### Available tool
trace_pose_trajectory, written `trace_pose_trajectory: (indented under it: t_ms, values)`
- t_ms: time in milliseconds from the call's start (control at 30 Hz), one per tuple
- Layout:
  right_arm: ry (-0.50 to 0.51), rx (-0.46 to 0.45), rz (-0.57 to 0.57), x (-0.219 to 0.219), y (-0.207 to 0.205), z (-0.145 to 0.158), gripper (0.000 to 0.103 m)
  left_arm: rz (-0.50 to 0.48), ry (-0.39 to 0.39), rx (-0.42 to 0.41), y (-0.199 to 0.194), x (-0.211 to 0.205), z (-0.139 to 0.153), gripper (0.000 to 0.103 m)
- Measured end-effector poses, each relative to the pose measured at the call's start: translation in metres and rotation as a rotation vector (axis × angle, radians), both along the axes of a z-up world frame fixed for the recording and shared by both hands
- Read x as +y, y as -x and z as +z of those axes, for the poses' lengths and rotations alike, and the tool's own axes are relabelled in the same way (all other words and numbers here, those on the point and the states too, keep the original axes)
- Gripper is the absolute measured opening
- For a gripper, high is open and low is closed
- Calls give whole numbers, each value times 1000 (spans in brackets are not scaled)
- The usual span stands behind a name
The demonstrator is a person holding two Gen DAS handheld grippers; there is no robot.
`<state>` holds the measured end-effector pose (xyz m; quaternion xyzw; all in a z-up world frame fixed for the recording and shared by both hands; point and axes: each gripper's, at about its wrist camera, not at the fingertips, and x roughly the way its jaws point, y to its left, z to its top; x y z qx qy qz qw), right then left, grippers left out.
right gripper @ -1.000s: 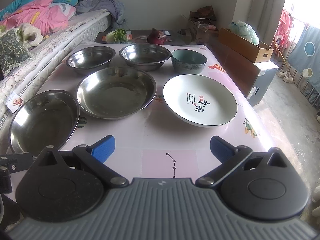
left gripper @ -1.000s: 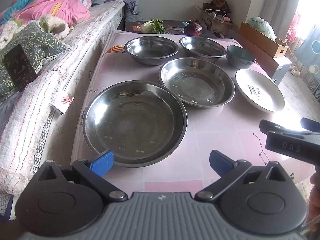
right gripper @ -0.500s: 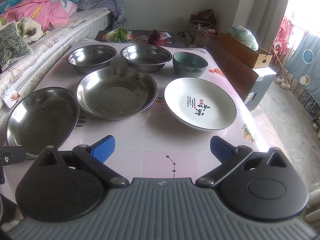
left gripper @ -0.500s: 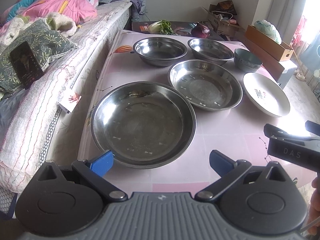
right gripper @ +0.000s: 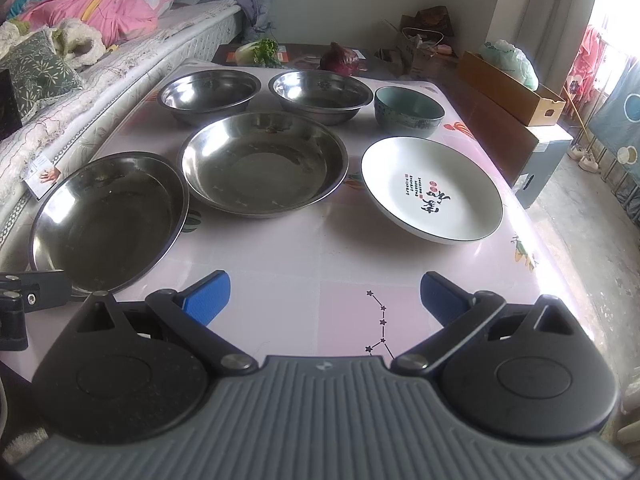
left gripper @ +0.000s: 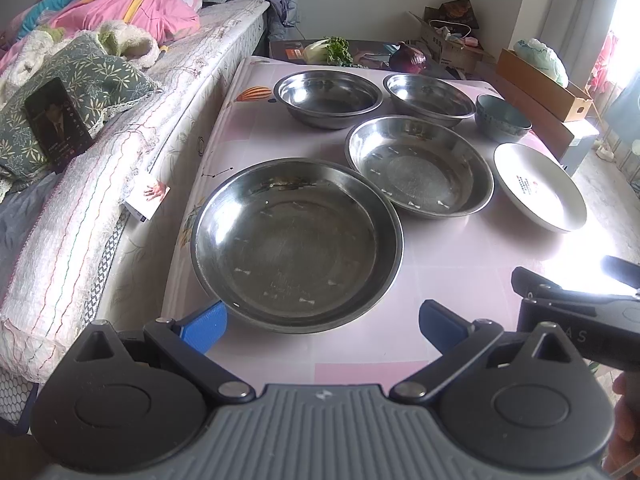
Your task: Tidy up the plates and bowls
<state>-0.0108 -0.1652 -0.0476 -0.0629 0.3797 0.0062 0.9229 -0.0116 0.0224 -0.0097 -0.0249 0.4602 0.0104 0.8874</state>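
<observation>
On the pink table [right gripper: 320,256] lie a large steel plate [left gripper: 296,246] [right gripper: 108,220], a second steel plate [left gripper: 418,166] [right gripper: 262,164], two steel bowls [left gripper: 328,98] [left gripper: 430,98] at the back, a teal ceramic bowl [right gripper: 408,110] and a white plate with red and black writing [right gripper: 432,188]. My left gripper [left gripper: 322,326] is open, just in front of the large steel plate's near rim. My right gripper [right gripper: 324,296] is open over bare table, short of the white plate. Both hold nothing.
A bed [left gripper: 100,152] with pillows, blankets and a dark booklet [left gripper: 56,124] runs along the table's left side. Vegetables and an onion [right gripper: 340,58] sit on a low stand behind. A cardboard box [right gripper: 512,88] stands at the right, with floor beyond.
Both grippers have edged forward and swung slightly, so the dishes look closer. The left gripper's view shifted left, toward the bed. No dish has moved.
</observation>
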Motion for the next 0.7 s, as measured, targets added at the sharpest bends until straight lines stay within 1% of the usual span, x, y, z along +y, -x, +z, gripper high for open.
trace_pose_trajectory:
  t_ms: [700]
  values:
    - [-3, -1, -5, 0, -1, 0, 102, 6, 5, 4, 0, 2, -1, 103]
